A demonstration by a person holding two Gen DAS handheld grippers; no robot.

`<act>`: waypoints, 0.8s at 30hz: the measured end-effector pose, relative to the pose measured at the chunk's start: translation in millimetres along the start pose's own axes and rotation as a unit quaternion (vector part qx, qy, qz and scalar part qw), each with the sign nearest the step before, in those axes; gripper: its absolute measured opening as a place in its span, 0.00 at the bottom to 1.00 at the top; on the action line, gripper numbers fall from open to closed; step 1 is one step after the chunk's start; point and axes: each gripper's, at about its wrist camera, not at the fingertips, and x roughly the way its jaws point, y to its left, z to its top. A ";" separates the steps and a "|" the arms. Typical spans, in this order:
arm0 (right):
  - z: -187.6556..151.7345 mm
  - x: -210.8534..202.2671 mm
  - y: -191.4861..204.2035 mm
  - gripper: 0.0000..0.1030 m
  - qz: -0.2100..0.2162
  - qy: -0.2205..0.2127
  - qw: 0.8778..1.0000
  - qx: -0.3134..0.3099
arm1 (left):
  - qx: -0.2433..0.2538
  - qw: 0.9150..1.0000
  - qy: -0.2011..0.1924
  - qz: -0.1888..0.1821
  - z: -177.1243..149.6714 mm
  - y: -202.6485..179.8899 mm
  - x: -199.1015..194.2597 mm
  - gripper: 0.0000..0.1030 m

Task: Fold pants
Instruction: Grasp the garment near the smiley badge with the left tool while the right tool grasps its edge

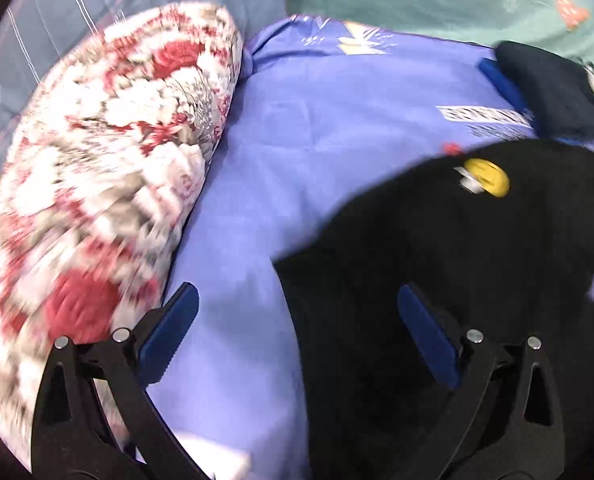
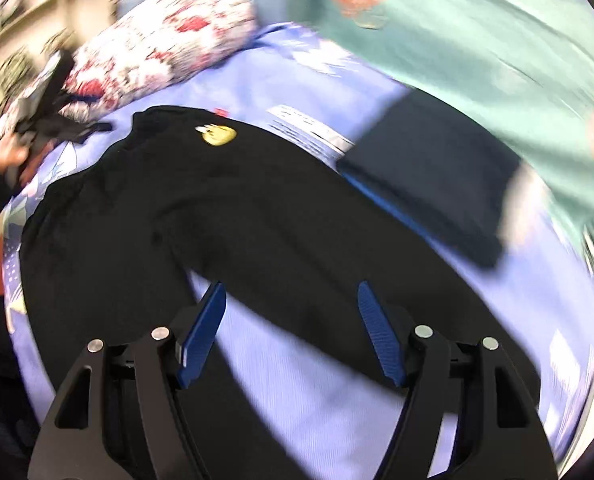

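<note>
Ahead of our right tongs (image 2: pixel 291 332), spread wide and empty, the black pants (image 2: pixel 225 216) lay flat on the blue bedsheet (image 2: pixel 337 400), legs apart for folding, while our left tongs (image 1: pixel 297 336), equally agape, held nothing beside the waist edge.

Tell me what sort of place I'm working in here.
Most likely a bedroom, on a bed: black pants lie spread on a blue printed bedsheet, beside a floral pillow and a teal quilt.

Bedroom: bed sheet (image 1: pixel 297 128), floral pillow (image 1: pixel 109 152).
</note>
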 end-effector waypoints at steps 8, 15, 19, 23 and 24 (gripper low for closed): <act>101.9 118.2 -6.9 0.66 0.005 0.030 0.997 -0.067 | -0.001 0.998 0.011 -0.062 25.2 3.8 60.1 0.98; 112.6 177.4 -18.2 0.02 0.028 0.103 0.991 -0.087 | 0.015 0.993 0.036 -0.108 27.6 -10.0 74.1 0.47; 107.3 138.0 -7.8 0.02 0.041 0.058 0.992 -0.102 | 0.015 0.993 0.022 -0.114 27.3 -10.8 47.6 0.23; 91.2 57.8 10.8 0.02 0.051 0.001 0.993 -0.108 | 0.016 0.992 -0.013 -0.127 22.8 -8.2 -8.7 0.20; 82.6 37.9 18.2 0.02 0.057 -0.009 0.992 -0.110 | 0.017 0.991 -0.021 -0.130 16.8 -8.2 -26.4 0.20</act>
